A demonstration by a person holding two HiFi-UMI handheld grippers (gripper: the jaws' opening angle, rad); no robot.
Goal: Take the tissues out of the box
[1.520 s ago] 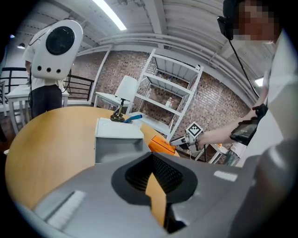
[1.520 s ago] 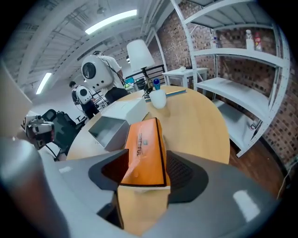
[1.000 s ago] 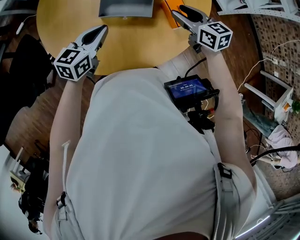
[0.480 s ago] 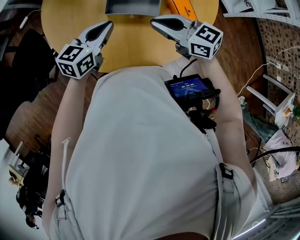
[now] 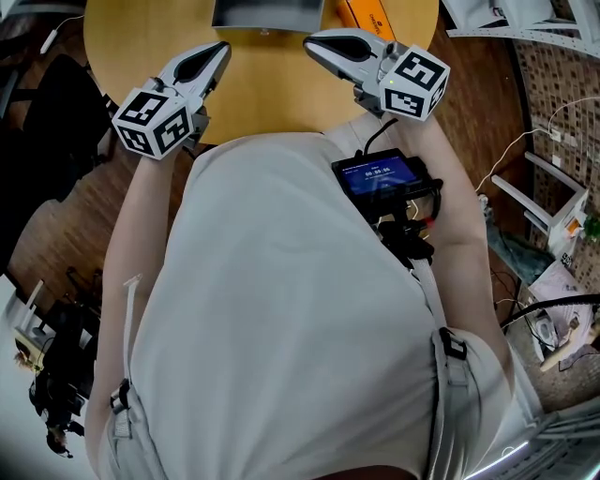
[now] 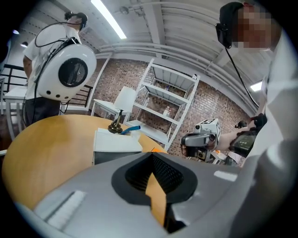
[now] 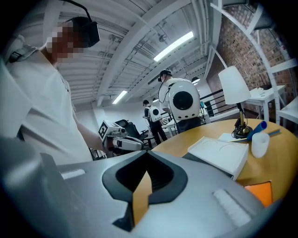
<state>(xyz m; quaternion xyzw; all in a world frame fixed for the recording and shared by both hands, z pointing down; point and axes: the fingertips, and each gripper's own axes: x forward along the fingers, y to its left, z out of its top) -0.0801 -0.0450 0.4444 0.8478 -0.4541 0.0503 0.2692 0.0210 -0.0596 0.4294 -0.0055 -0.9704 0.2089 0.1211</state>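
I had both grippers short of the tissue box; it sat on the round wooden table at the top edge of my head view, grey-sided and white-topped, and neither gripper touched it. The left gripper lay to the near left of the box, over the table's rim, with its nose aimed up toward the box's left corner; in its own view the jaws were closed right together with nothing caught between them, and the box stood beyond the tips, well apart. The right gripper lay to the near right of the box with its nose turned inward toward its partner, nearer the box than the left one was; its jaws were likewise pressed fully together and carried nothing. In the right gripper view the box's flat white top faced me past the closed tips. An orange object lay flat just beside the box on its right. Beyond the box stood a small translucent cup and a lamp with a white shade; whether the cup touched the box I could not tell. On the near side of the box, past the table's rim, was the person's pale shirt; a small lit screen was strapped to the chest, below the right gripper.
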